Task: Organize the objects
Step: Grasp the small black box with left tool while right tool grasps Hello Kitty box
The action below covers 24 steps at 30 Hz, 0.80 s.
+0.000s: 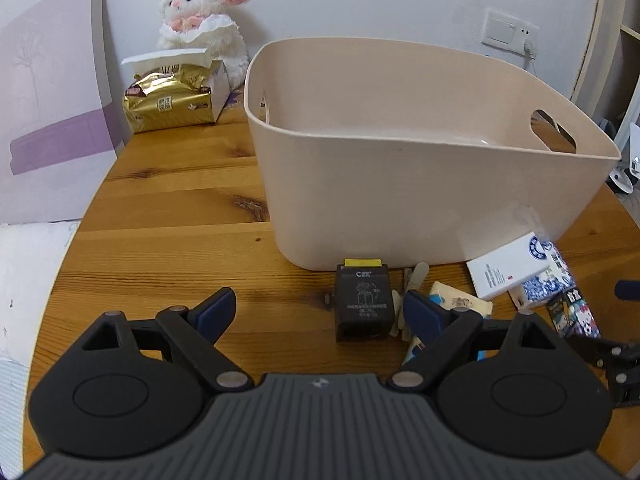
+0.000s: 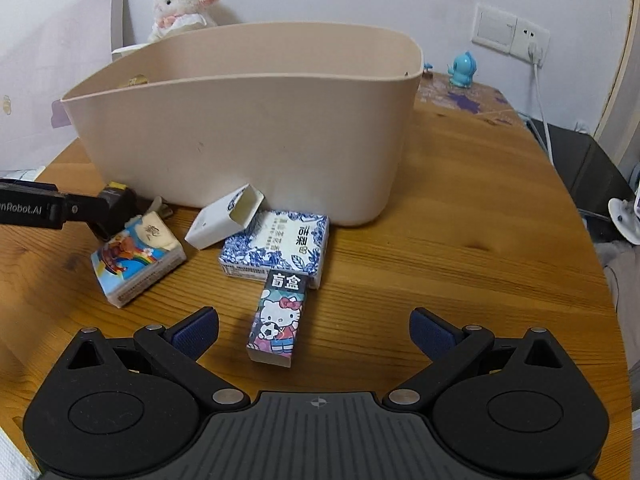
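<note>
A beige plastic bin [image 1: 400, 184] stands on the wooden table [image 1: 160, 208]; it also shows in the right wrist view [image 2: 248, 140]. Small items lie in front of it: a black box with a yellow tab [image 1: 363, 304], a white box [image 2: 224, 218], a blue-and-white patterned box [image 2: 276, 246], a Hello Kitty box [image 2: 278, 318] and a rainbow tissue pack [image 2: 136, 258]. My left gripper [image 1: 318, 314] is open, low over the table, with the black box between its fingers. My right gripper [image 2: 314, 330] is open, with the Hello Kitty box between its fingers.
A gold tissue pack [image 1: 172, 102] and a white plush lamb [image 1: 204, 20] sit at the table's back left, beside a purple-white board [image 1: 52, 112]. A blue figurine [image 2: 463, 69] stands at the back right near a wall socket [image 2: 510, 34]. Wooden clips [image 1: 412, 276] lie by the black box.
</note>
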### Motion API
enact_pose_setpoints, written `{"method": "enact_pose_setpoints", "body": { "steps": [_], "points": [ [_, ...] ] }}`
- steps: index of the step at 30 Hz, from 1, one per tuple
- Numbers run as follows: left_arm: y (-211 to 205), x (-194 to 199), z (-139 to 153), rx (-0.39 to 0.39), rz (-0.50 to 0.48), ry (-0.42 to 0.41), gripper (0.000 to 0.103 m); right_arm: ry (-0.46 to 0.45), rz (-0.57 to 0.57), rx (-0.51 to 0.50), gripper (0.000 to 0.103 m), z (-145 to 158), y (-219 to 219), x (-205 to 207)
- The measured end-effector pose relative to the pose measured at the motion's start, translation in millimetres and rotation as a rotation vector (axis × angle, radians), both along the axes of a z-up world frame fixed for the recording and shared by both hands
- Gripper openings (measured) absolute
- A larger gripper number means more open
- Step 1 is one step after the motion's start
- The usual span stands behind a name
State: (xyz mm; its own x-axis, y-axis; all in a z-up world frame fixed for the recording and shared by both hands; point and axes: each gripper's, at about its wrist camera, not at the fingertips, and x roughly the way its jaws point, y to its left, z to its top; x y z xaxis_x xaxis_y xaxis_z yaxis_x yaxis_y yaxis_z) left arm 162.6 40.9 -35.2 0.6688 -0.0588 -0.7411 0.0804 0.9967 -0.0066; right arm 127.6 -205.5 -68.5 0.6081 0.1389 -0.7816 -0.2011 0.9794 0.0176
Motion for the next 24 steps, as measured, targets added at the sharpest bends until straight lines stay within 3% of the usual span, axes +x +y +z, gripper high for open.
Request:
{"method": "enact_pose_setpoints", "body": {
  "steps": [2, 6, 9, 11, 12, 13, 15, 24],
  "points": [
    [0.6, 4.5, -2.5, -0.01, -0.005, 0.007, 0.091, 0.004, 0.001, -0.003, 0.101, -2.7, 1.3, 0.3],
    [0.0, 14.8, -8.5, 0.008, -0.028, 0.031, 0.084, 0.028, -0.005, 0.0, 0.086, -8.0, -0.7, 6.7],
    [0.1, 18.5, -14.2, -0.003, -0.038, 0.057, 0.072, 0.018, -0.008, -0.018, 0.078, -8.8, -0.3, 8.3],
    [-0.9, 20.0, -17.9, 0.004, -0.045, 0.07, 0.052, 0.011, 0.0, -0.019, 0.068, -7.6, -0.1, 8.0],
    [-1.7, 20.9, -19.5, 0.009, -0.049, 0.078, 0.045, 0.008, 0.004, -0.02, 0.057, -6.8, 0.1, 7.6],
    [-2.3, 20.1, -19.6, 0.018, -0.048, 0.068, 0.036, 0.004, 0.008, -0.015, 0.04, -5.8, 0.1, 7.2],
    [-2.5, 19.5, -19.3, 0.02, -0.053, 0.068, 0.034, -0.001, 0.012, -0.012, 0.021, -4.0, 0.8, 6.0],
    [1.5, 3.4, -5.2, 0.013, -0.07, 0.046, 0.034, -0.032, 0.037, -0.004, 0.021, 5.2, -0.3, -7.0]
  ]
}}
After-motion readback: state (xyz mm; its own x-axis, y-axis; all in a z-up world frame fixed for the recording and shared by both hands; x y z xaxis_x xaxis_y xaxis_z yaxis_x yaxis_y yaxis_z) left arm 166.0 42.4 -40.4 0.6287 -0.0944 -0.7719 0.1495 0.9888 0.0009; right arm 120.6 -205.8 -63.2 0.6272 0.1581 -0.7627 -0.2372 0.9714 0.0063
